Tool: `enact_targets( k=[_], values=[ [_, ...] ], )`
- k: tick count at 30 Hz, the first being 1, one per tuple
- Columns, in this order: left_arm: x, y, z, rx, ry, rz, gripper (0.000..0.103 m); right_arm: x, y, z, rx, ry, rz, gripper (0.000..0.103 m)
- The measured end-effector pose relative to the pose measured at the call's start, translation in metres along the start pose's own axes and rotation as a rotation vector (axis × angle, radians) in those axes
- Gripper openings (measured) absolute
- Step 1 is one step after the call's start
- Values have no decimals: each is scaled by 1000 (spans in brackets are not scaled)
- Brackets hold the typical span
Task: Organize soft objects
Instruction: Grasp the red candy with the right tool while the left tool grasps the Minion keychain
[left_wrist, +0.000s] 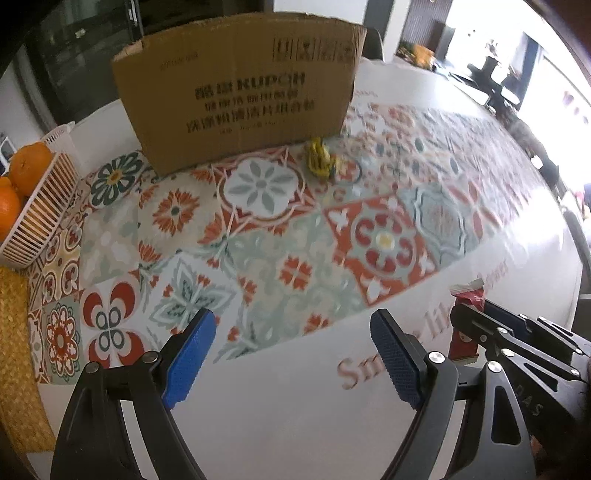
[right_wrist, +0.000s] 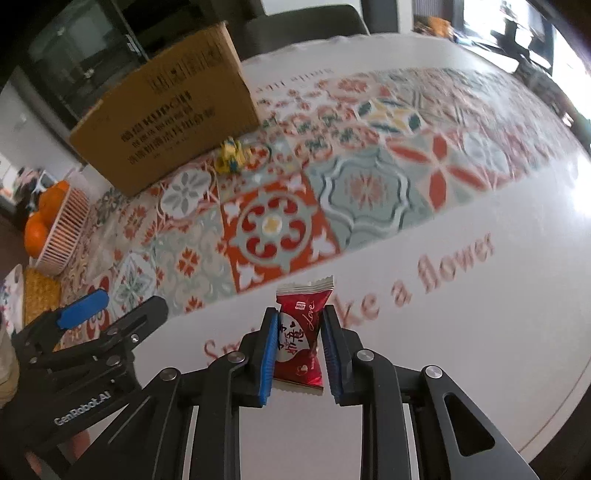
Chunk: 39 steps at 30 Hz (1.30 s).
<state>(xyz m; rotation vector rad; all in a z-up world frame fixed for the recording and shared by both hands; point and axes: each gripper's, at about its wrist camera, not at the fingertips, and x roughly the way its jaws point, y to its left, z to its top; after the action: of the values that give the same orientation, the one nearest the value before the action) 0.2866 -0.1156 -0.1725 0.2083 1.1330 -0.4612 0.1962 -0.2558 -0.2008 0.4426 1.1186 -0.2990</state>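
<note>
My right gripper (right_wrist: 300, 328) is shut on a red and white snack packet (right_wrist: 301, 339) and holds it over the white edge of the table; the packet also shows in the left wrist view (left_wrist: 466, 325). My left gripper (left_wrist: 291, 339) is open and empty, just left of the right gripper (left_wrist: 517, 339). A small yellow soft toy (left_wrist: 320, 158) lies on the patterned tablecloth in front of a cardboard box (left_wrist: 240, 92). Both also show in the right wrist view, the toy (right_wrist: 231, 155) beside the box (right_wrist: 166, 110).
A white slatted basket (left_wrist: 37, 218) with oranges (left_wrist: 31, 168) stands at the left. A woven yellow mat (left_wrist: 14, 350) lies at the near left. The patterned tablecloth (left_wrist: 295, 229) covers the table's middle. Dark chairs (right_wrist: 306, 22) stand behind the table.
</note>
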Motion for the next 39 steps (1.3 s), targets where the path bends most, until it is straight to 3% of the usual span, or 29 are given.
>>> enact_targets(
  k=[8, 16, 26, 39],
  values=[
    [0, -21, 36, -44, -75, -13, 86, -13, -17, 49, -95, -41, 59, 24],
    [22, -26, 74, -15, -122, -18, 86, -1, -22, 92, -139, -45, 74, 24],
    [73, -29, 102, 11, -121, 2, 81, 28, -26, 135, -148, -60, 37, 24],
    [120, -35, 118, 29, -81, 50, 68, 59, -26, 154, -163, -33, 7, 24]
  ],
)
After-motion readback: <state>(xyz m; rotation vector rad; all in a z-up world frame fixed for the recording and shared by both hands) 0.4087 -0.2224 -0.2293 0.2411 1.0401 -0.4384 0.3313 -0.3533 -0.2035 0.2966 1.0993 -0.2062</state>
